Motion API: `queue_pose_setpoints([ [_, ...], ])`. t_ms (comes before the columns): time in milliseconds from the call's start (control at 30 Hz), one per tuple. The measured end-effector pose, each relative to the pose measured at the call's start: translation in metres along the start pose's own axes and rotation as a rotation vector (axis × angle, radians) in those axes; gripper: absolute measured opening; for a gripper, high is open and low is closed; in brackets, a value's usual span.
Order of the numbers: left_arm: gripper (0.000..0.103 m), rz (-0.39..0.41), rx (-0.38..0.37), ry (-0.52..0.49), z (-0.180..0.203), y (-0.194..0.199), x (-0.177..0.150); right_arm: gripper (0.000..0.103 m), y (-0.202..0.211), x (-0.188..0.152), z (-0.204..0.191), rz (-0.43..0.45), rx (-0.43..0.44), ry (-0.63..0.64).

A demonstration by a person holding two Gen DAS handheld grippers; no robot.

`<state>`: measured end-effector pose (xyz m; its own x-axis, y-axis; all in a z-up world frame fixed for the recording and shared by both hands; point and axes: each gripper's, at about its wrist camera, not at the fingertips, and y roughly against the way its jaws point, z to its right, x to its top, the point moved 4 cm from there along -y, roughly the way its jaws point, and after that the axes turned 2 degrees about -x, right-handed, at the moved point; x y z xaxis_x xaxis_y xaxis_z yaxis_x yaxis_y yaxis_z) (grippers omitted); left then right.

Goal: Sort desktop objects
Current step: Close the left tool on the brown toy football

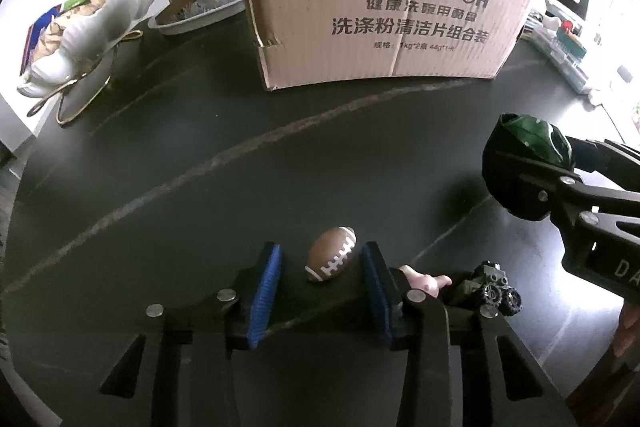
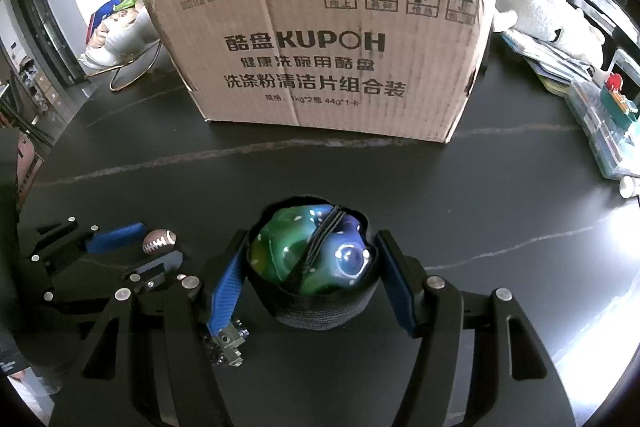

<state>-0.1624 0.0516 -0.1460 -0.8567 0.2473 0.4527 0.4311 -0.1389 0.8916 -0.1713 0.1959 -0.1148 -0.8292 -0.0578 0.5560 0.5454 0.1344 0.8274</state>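
Note:
A small brown toy football (image 1: 331,254) lies on the dark table between the blue pads of my left gripper (image 1: 320,263), which is open around it; it also shows in the right wrist view (image 2: 159,241). My right gripper (image 2: 312,267) is shut on a round green-and-blue pouch with a black band (image 2: 314,259), held above the table; the pouch also shows in the left wrist view (image 1: 528,163). A small green toy truck (image 1: 490,287) and a pink toy (image 1: 426,281) lie right of the left gripper. A big cardboard box (image 2: 320,51) stands behind.
White shell-shaped dishes on gold stands (image 1: 92,27) and a patterned tray of clutter (image 1: 200,3) sit at back left. Clear plastic cases and papers (image 2: 600,123) and a white plush (image 2: 540,11) lie at the right. The dark tabletop (image 1: 200,187) stretches between grippers and box.

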Motion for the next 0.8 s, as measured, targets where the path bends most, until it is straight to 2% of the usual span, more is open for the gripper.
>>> queue_pose_setpoints([
  [167,0.021,0.006,-0.014,-0.003,0.002,0.000,0.000,0.060,-0.001,-0.001,0.000,-0.005,0.007,-0.006],
  [533,0.021,0.024,-0.012,0.054,-0.003,0.000,0.003,0.060,-0.002,-0.002,0.004,-0.010,0.012,-0.029],
  [800,0.021,0.047,-0.016,0.046,-0.003,0.015,0.005,0.060,0.004,-0.003,0.003,0.006,0.014,-0.040],
])
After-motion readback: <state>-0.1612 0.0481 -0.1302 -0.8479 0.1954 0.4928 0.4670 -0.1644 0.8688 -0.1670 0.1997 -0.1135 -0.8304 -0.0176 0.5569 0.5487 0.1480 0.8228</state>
